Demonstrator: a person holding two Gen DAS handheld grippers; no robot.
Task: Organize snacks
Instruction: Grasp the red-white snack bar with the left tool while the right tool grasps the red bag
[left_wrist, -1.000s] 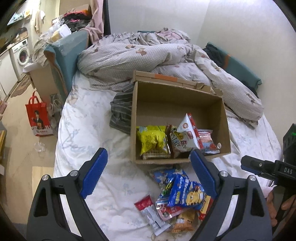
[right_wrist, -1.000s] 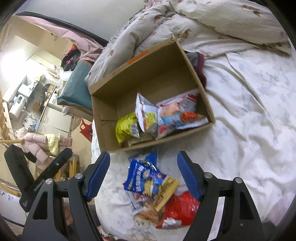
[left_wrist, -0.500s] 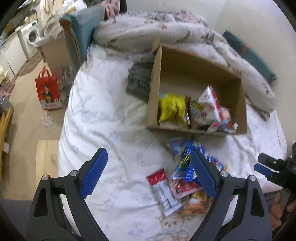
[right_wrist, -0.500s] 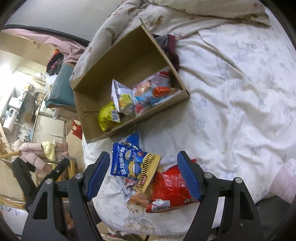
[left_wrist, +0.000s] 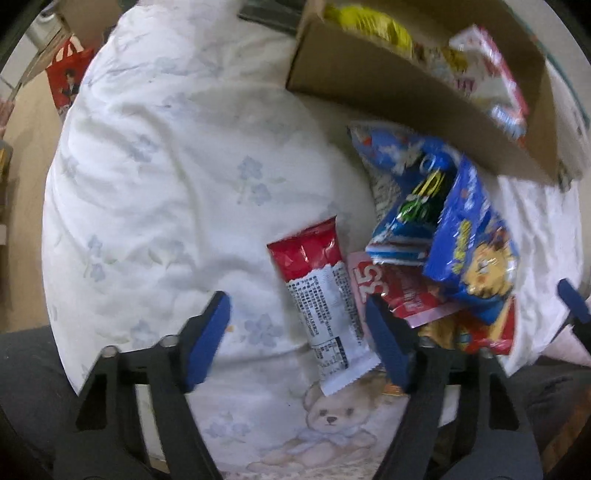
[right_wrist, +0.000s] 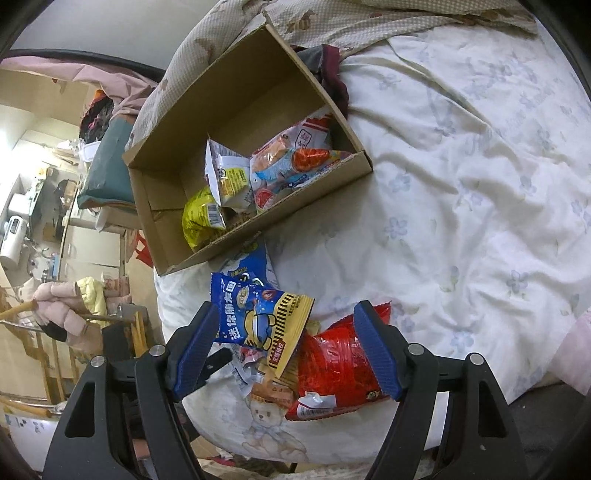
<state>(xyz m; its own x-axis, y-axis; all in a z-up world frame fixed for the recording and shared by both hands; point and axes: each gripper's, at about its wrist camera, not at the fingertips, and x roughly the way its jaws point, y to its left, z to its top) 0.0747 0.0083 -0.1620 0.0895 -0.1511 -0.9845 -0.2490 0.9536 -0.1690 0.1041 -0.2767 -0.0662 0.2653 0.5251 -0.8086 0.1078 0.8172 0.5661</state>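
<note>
Loose snack packets lie in a pile on the bed in front of an open cardboard box (left_wrist: 388, 85) (right_wrist: 240, 110) that holds a yellow bag (right_wrist: 199, 218) and other packets. My left gripper (left_wrist: 297, 343) points straight down over a red-and-white packet (left_wrist: 317, 295), which lies between its closing jaws; the pads are not pressing on it. My right gripper (right_wrist: 286, 350) is open just above the pile, with a blue-and-yellow bear bag (right_wrist: 258, 317) and a red foil bag (right_wrist: 340, 365) between its fingers, untouched. The same blue bear bag (left_wrist: 476, 258) tops the pile in the left wrist view.
The pile sits near the bed's front edge, by a teddy-bear print (left_wrist: 328, 410) on the flowered sheet (left_wrist: 166, 166). A rumpled duvet (right_wrist: 369, 22) lies behind the box. A red shopping bag (left_wrist: 70, 74) stands on the floor at the left. Dark clothing (right_wrist: 332, 74) lies beside the box.
My left gripper has dropped toward the pile and tipped downward, and its jaws have narrowed around the red-and-white packet. My right gripper has sunk slightly closer to the pile.
</note>
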